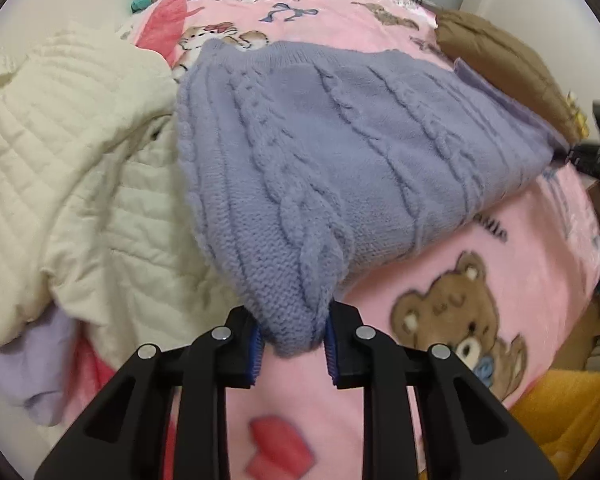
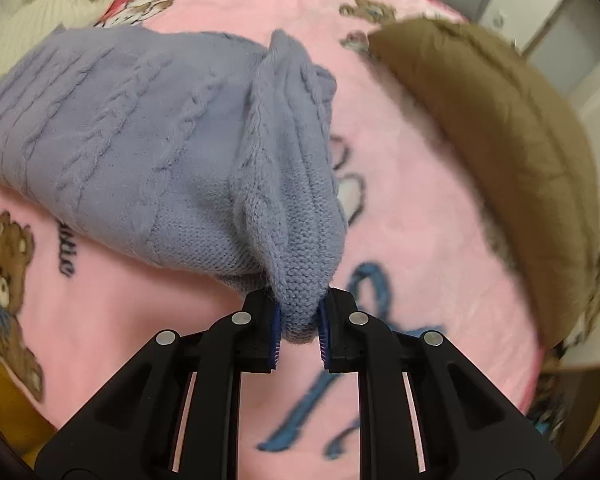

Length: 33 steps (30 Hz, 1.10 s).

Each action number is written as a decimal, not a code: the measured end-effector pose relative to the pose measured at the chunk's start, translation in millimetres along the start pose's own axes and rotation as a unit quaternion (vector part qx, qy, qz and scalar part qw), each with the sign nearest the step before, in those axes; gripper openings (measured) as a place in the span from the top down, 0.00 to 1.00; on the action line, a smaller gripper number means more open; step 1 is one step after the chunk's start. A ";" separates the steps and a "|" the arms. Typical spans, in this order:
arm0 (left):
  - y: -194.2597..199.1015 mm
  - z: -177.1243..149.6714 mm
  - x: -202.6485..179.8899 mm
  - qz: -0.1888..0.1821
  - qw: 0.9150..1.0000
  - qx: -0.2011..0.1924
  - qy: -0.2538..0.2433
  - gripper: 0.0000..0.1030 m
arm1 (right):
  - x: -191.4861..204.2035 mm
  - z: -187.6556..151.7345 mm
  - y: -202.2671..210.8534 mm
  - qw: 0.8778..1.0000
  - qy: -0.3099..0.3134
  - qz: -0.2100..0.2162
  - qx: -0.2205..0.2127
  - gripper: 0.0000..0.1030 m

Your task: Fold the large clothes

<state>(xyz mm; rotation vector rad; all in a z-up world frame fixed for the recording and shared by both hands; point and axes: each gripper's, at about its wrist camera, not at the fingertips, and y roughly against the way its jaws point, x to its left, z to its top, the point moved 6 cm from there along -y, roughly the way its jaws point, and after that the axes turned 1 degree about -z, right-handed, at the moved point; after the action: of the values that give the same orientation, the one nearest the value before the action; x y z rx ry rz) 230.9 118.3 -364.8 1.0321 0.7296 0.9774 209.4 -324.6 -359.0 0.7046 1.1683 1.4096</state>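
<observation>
The left gripper (image 1: pixel 294 344) has its fingers (image 1: pixel 247 354) pinching a bunched corner of the lavender cable-knit sweater (image 1: pixel 340 132). The right gripper (image 2: pixel 299 330) pinches another gathered corner of the same garment, its blue-padded fingers (image 2: pixel 275 330) pressed into the knit. From both grips the sweater runs forward, its near edge raised while the rest lies across the pink teddy-bear blanket (image 1: pixel 480 280) on the bed. A cream quilted comforter (image 1: pixel 60 152) is heaped on the left, just beside the sweater, and a brown cushion (image 2: pixel 500 140) lies near it on the right.

This looks like a fold in hand, with one edge held at two corners. The next move probably calls for carrying both corners forward together, level and evenly spaced, laying them on the far edge, then releasing. The thick knit may sag or bunch between the grips.
</observation>
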 end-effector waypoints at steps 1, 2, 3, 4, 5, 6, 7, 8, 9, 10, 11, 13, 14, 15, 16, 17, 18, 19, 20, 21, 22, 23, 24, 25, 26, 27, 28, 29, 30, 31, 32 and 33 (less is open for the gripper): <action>-0.5 -1.0 3.5 0.006 1.000 0.001 0.001 0.78 | -2.4 -0.5 -0.9 1.000 0.006 -0.003 0.001 0.87; -6.1 -0.4 8.5 0.014 1.000 0.008 0.004 0.78 | -4.2 -0.7 -2.6 1.000 0.002 -0.004 0.003 0.87; -13.8 -2.9 15.5 0.014 1.000 0.019 0.013 0.78 | -5.4 -3.8 -7.3 1.000 -0.007 0.003 0.012 0.87; -25.9 -3.7 22.0 0.014 0.999 0.031 0.029 0.78 | -6.0 -6.6 -18.0 1.000 -0.016 0.005 0.025 0.86; -36.9 -5.9 25.0 0.007 0.999 0.041 0.030 0.78 | -3.9 -9.3 -28.9 0.999 -0.020 0.006 0.035 0.86; -48.6 -6.5 23.0 0.004 0.999 0.051 0.017 0.76 | 0.0 -10.4 -37.5 0.999 -0.020 0.011 0.047 0.86; -52.4 -6.7 20.8 0.005 0.999 0.052 0.003 0.75 | 5.2 -11.8 -45.5 0.998 -0.017 0.011 0.053 0.85; -53.0 -7.1 17.5 0.002 0.999 0.053 -0.009 0.69 | 9.9 -12.9 -46.6 0.998 -0.013 0.021 0.050 0.84; -49.2 -7.6 16.5 -0.003 0.999 0.049 -0.009 0.63 | 12.5 -12.3 -44.9 0.998 -0.012 0.035 0.048 0.79; -44.0 -7.8 16.6 -0.009 0.999 0.042 -0.006 0.59 | 13.8 -12.1 -38.4 0.998 -0.012 0.043 0.041 0.72; -35.9 -9.5 16.9 -0.016 0.999 0.035 -0.001 0.52 | 12.9 -12.3 -29.1 0.998 -0.018 0.055 0.032 0.68; -18.1 -13.4 21.6 -0.007 1.000 0.025 0.005 0.43 | 4.9 -13.8 -9.6 0.996 -0.038 0.075 0.015 0.61; -8.5 -13.5 24.2 -0.007 1.000 0.018 0.011 0.38 | -0.1 -14.7 0.7 0.994 -0.053 0.091 0.007 0.58; 0.9 -11.4 26.0 -0.010 1.000 0.009 0.018 0.32 | -7.9 -13.7 13.7 0.991 -0.076 0.106 -0.005 0.48; 12.7 -4.3 30.4 -0.015 0.999 -0.008 0.031 0.28 | -12.9 -11.3 21.5 0.989 -0.091 0.113 -0.016 0.37; 18.7 -0.7 31.2 -0.017 0.999 -0.017 0.039 0.19 | -20.0 -7.0 31.9 0.985 -0.112 0.125 -0.033 0.32; 22.8 11.1 36.1 -0.023 0.998 -0.030 0.053 0.11 | -25.3 -1.5 37.3 0.982 -0.126 0.134 -0.047 0.29; 22.6 19.9 39.8 -0.029 0.997 -0.037 0.064 0.09 | -30.4 10.5 36.6 0.979 -0.136 0.141 -0.054 0.24; 18.9 32.4 44.6 -0.042 0.995 -0.042 0.080 0.08 | -34.3 17.1 35.9 0.976 -0.148 0.151 -0.061 0.21; 11.0 45.0 49.6 -0.059 0.993 -0.041 0.098 0.08 | -38.0 27.1 29.6 0.971 -0.163 0.164 -0.063 0.19; 2.6 54.5 53.1 -0.069 0.991 -0.036 0.109 0.08 | -43.3 37.8 20.9 0.969 -0.168 0.172 -0.061 0.19; -10.2 64.3 58.2 -0.078 0.990 -0.026 0.118 0.08 | -42.8 45.4 13.0 0.967 -0.172 0.181 -0.058 0.19; -20.0 69.4 59.7 -0.085 0.989 -0.016 0.122 0.08 | -41.5 53.4 3.5 0.965 -0.173 0.188 -0.055 0.18; -35.4 80.7 64.8 -0.091 0.988 0.001 0.125 0.08 | -39.7 63.7 -11.8 0.964 -0.170 0.200 -0.045 0.18; -42.1 87.9 66.8 -0.095 0.987 0.009 0.127 0.08 | -34.1 67.7 -19.8 0.964 -0.168 0.203 -0.037 0.18; -52.4 96.9 68.4 -0.110 0.985 0.019 0.129 0.08 | -31.6 75.4 -34.7 0.964 -0.163 0.210 -0.023 0.18; -59.6 100.0 67.0 -0.121 0.984 0.024 0.130 0.08 | -27.8 77.4 -42.7 0.964 -0.161 0.211 -0.012 0.18; -66.8 105.0 67.0 -0.132 0.982 0.030 0.132 0.08 | -26.1 81.1 -53.0 0.965 -0.157 0.209 -0.002 0.18; -72.9 108.4 67.3 -0.137 0.981 0.034 0.132 0.08 | -22.9 83.0 -62.1 0.966 -0.151 0.210 0.009 0.18; -78.3 111.2 67.5 -0.143 0.980 0.036 0.134 0.08 | -18.9 82.4 -67.8 0.966 -0.147 0.210 0.016 0.18; -82.8 111.8 69.0 -0.146 0.979 0.040 0.136 0.08 | -17.1 83.4 -76.1 0.967 -0.141 0.212 0.028 0.17; -86.6 111.6 70.0 -0.147 0.978 0.044 0.139 0.08 | -16.6 84.5 -83.7 0.966 -0.138 0.214 0.037 0.17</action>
<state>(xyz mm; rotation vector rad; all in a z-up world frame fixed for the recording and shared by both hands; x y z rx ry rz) 382.0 126.1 -409.2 0.8414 1.1322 0.8445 320.3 -327.8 -405.0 1.2203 0.8817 1.5625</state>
